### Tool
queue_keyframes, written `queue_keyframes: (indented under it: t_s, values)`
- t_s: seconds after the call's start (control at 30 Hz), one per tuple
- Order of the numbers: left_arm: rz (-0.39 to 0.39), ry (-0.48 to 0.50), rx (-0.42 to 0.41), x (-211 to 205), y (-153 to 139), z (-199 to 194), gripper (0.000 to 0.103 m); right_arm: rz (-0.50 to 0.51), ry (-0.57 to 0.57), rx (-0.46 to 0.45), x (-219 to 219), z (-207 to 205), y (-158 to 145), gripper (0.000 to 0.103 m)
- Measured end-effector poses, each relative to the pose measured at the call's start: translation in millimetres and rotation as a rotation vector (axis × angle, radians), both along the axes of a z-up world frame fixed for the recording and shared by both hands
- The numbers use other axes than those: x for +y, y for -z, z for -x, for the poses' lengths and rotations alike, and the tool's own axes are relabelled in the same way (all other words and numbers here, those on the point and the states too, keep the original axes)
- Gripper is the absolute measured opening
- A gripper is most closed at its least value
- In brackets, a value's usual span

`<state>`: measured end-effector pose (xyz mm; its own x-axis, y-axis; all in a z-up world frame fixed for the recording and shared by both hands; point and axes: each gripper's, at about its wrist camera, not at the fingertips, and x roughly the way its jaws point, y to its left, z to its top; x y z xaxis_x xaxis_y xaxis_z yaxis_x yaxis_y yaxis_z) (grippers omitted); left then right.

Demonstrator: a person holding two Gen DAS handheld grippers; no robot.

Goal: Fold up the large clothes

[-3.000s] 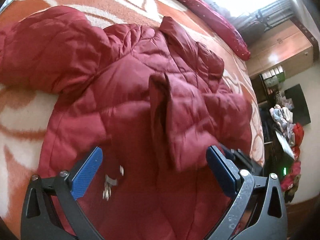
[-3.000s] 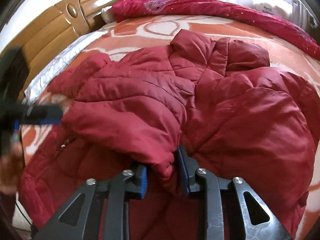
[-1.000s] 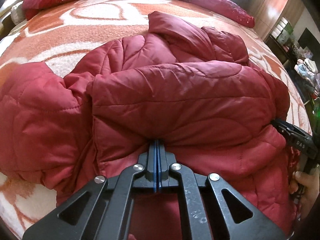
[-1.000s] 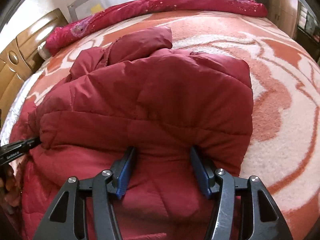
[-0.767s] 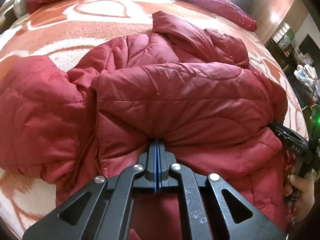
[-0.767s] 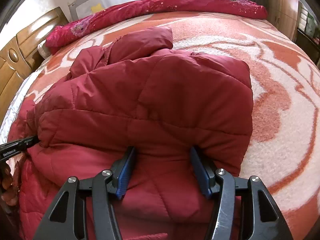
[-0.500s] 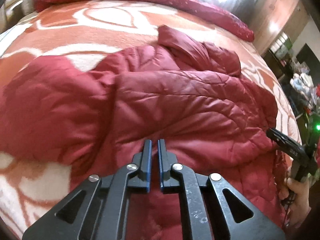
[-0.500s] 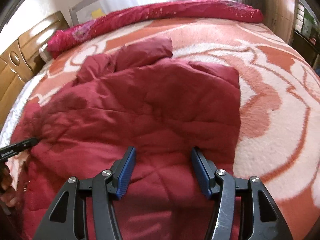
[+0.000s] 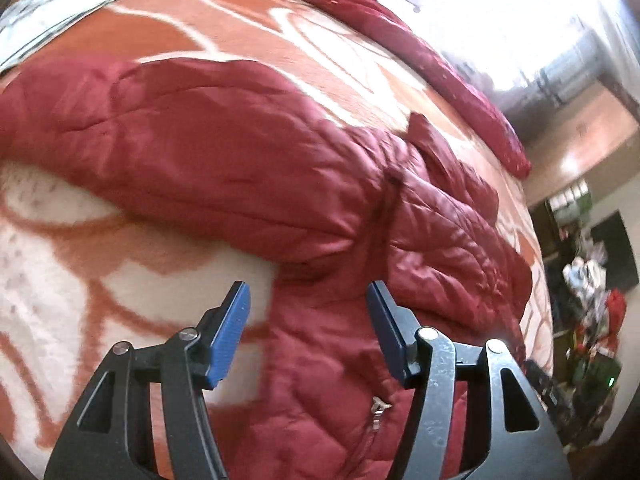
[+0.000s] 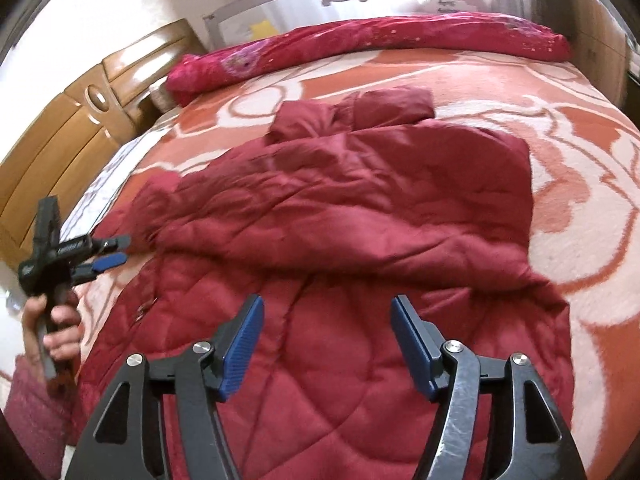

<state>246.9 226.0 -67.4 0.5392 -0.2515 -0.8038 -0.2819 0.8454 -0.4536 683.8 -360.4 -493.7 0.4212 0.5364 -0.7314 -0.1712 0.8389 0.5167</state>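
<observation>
Nearest in the right wrist view, the right hand-held gripper [image 10: 326,344] hangs above the near part of the dark red quilted jacket [image 10: 360,216]; its jaws are opening, with nothing clamped between the blue pads. The left hand-held gripper [image 9: 308,326] in its own view likewise has its jaws opening, empty, poised over the jacket's edge where it meets the bed blanket [image 9: 80,248] (a small metal zipper pull [image 9: 376,408] shows just below). In the right wrist view it appears at the near left, held in a hand [image 10: 52,320]. The jacket lies spread on the orange and white patterned bed, one part folded across its middle, a sleeve [image 9: 180,148] stretching left. Farther off, a rolled red quilt [image 10: 380,44] lies along the bed's far edge, with a wooden headboard [image 10: 72,128] to the left.
</observation>
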Motion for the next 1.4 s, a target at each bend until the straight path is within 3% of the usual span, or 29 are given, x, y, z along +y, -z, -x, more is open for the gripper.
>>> queue_keyframes:
  t_s: [0.1, 0.47, 0.63, 1.0, 1.07, 1.1, 1.13, 1.23, 1.4]
  values:
    - [0.000, -0.072, 0.004, 24, 5, 9, 0.072, -0.012, -0.006, 0.004, 4, 12, -3, 0.068]
    - [0.092, -0.378, 0.050, 127, 36, 25, 0.072, -0.022, -0.017, 0.016, 6, 35, -6, 0.070]
    - [0.188, -0.483, 0.039, 163, 49, 23, 0.072, -0.021, -0.016, 0.009, 6, 35, -6, 0.070]
    - [0.106, -0.587, 0.019, 204, 52, 6, 0.071, -0.033, -0.009, 0.034, 5, 36, 0, 0.070]
    - [0.071, -0.578, 0.022, 204, 49, 2, 0.060, -0.039, -0.001, 0.037, 3, 36, 1, 0.070]
    - [0.048, -0.567, 0.023, 202, 47, 0, 0.036, -0.044, 0.007, 0.038, 2, 36, 2, 0.070]
    - [0.046, -0.548, 0.016, 201, 46, 0, 0.019, -0.050, 0.015, 0.040, 0, 36, 3, 0.070]
    - [0.032, -0.526, -0.021, 194, 37, 2, 0.008, -0.060, 0.024, 0.045, -2, 35, 4, 0.070]
    - [-0.030, -0.467, -0.097, 167, 2, 7, 0.006, -0.069, 0.033, 0.041, -6, 35, 4, 0.070]
